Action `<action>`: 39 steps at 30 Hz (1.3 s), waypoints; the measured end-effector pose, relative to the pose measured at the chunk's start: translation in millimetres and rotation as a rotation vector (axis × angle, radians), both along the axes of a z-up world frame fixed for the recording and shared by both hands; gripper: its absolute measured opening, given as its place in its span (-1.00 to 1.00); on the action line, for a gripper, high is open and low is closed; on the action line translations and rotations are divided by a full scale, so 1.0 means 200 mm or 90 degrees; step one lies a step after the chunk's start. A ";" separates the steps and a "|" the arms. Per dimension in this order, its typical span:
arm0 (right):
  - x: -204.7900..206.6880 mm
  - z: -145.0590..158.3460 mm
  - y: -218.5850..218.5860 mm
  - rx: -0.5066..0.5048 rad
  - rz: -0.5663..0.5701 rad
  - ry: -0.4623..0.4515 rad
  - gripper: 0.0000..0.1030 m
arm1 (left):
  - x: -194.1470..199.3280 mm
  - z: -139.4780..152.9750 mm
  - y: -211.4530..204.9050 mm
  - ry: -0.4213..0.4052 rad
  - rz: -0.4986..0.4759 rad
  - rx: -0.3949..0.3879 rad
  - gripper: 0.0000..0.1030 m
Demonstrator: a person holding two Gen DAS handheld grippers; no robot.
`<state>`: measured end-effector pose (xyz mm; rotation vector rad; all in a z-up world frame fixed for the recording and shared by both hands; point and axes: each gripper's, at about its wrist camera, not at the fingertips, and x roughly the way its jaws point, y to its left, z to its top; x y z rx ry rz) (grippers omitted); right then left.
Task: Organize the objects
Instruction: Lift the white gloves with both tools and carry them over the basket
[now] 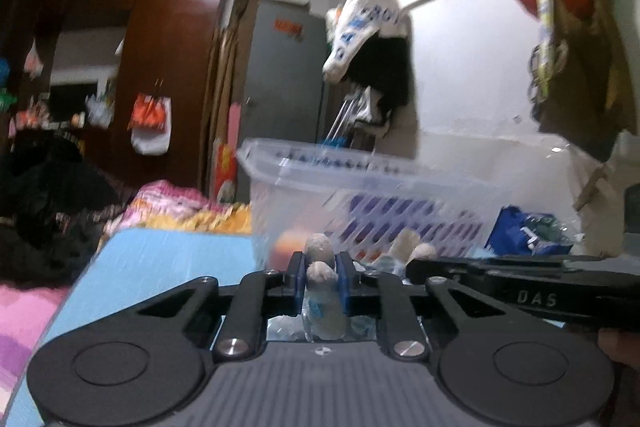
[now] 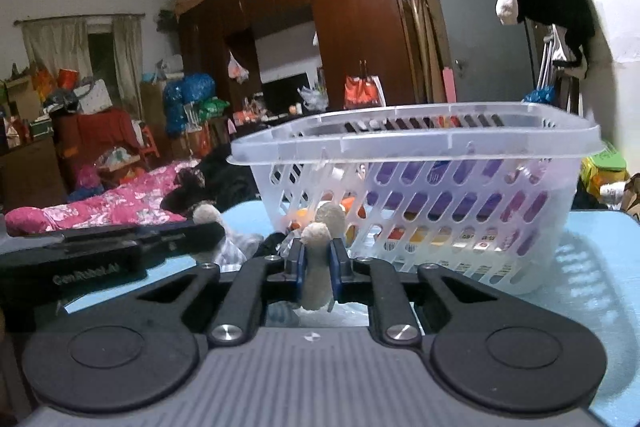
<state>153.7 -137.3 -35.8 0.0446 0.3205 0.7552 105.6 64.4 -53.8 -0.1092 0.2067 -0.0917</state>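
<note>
A crumpled clear plastic bag [image 1: 320, 311] [image 2: 236, 247] lies on the light blue table [image 1: 172, 259] [image 2: 600, 267], in front of a translucent slotted basket [image 1: 360, 163] [image 2: 420, 135] that holds colourful packets. My left gripper [image 1: 320, 259] [image 2: 208, 223] is shut, with the bag's plastic and a blue label showing between its foam pads. My right gripper [image 2: 323, 225] [image 1: 416, 246] sits just to the right of the left one. It is shut too, its pads pressed together with wrinkled plastic under and beside them. Both point at the basket's near wall.
A blue packet [image 1: 520, 231] lies right of the basket. Pink bedding [image 2: 120, 203] and dark clothes lie on the bed beyond the table's left edge. A brown wardrobe [image 2: 352, 27] and a grey door stand behind. Clothes [image 1: 372, 35] hang on the wall at the right.
</note>
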 end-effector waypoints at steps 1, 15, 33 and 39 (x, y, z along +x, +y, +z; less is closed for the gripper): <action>-0.02 0.00 -0.02 0.004 0.000 -0.005 -0.72 | -0.02 0.01 -0.02 -0.011 -0.003 0.005 -0.62; -0.12 0.14 -0.14 0.047 -0.002 -0.071 -0.73 | -0.21 0.13 -0.11 -0.119 -0.053 0.021 -0.65; 0.36 0.65 0.06 0.027 -0.032 -0.065 -0.73 | 0.30 0.69 -0.02 -0.103 -0.034 0.019 -0.65; 0.57 0.55 0.14 0.001 -0.046 0.009 -0.73 | 0.53 0.64 0.04 -0.029 0.013 0.037 -0.65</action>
